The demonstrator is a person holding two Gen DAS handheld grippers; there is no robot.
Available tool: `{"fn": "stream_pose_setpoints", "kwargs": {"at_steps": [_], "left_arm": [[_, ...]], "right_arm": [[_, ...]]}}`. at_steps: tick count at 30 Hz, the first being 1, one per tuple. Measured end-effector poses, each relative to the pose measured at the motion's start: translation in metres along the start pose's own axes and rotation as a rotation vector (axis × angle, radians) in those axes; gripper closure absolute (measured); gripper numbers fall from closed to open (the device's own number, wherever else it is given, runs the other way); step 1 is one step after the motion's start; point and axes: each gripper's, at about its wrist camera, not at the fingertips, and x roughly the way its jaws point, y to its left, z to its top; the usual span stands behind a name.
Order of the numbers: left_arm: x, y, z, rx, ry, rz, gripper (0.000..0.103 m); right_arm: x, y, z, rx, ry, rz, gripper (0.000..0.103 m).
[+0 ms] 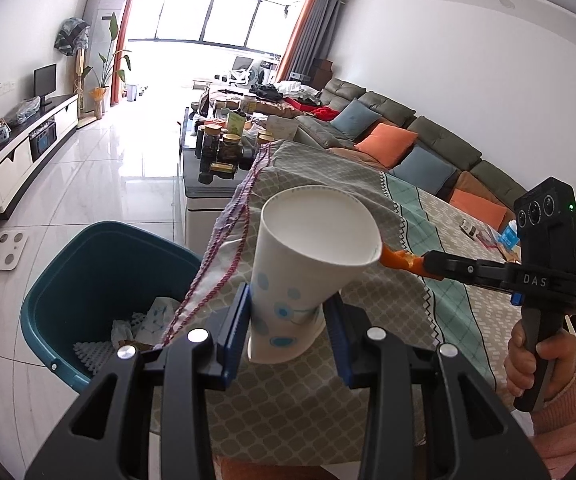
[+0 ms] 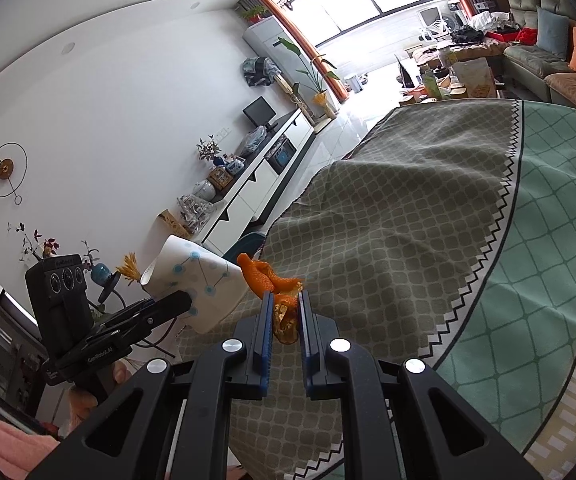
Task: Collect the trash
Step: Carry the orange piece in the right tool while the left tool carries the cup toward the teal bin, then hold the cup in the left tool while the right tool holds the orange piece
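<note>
Paper cup (image 1: 288, 276) pinched in left gripper (image 1: 288, 320), fingers partly open; orange peel (image 2: 275, 284) clamped in nearly shut right gripper (image 2: 285, 320), touching cup rim. Both above patterned cloth (image 1: 368, 360) on worktop; teal bin (image 1: 99, 280) w/ trash beside it on tiled floor (image 1: 127, 168). Sofa (image 1: 428, 136) behind.

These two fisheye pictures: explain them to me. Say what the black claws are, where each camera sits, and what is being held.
No robot here: a person holds a handheld two-finger gripper in each hand, each with a camera looking along its fingers.

The left view shows the left gripper squeezing a paper cup, its mouth tilted toward the right gripper, held by a hand.

The right view shows the right gripper shut on orange peel, brought up to the cup.

Below lies a table under a patterned cloth. A blue bin stands on the floor beside it, with some white trash inside.
</note>
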Motion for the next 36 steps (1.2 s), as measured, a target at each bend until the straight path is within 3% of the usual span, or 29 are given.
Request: {"fn": "stream_pose_setpoints", "kwargs": {"at_steps": [36], "left_arm": [[-0.01,0.007,-0.002,-0.024,-0.022,0.06,0.066]], "right_arm": [[0.024,0.007,0.009,-0.034,0.039,0.046,0.091]]}}
